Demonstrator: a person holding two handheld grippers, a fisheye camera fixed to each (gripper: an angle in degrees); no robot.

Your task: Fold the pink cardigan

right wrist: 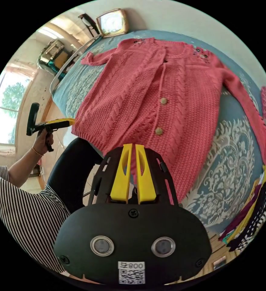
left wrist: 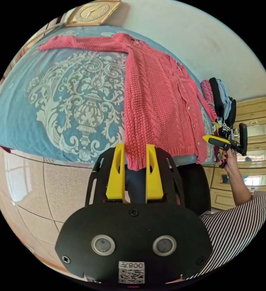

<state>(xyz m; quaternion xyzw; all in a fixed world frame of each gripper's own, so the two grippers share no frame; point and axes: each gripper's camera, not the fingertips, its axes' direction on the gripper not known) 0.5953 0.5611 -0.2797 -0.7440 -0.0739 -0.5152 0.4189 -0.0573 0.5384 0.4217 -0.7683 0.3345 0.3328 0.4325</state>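
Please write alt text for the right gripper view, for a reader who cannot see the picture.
A pink cardigan lies flat and buttoned on a blue patterned bedspread, sleeves spread out. The right gripper has its yellow jaws nearly closed at the cardigan's bottom hem. At the left, a person's hand holds the left gripper near the hem's other corner.

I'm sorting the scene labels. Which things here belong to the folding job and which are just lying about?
Job: cardigan, left gripper, right gripper, bedspread under it.

Lying about: clothes pile beside the cardigan, clock, window.
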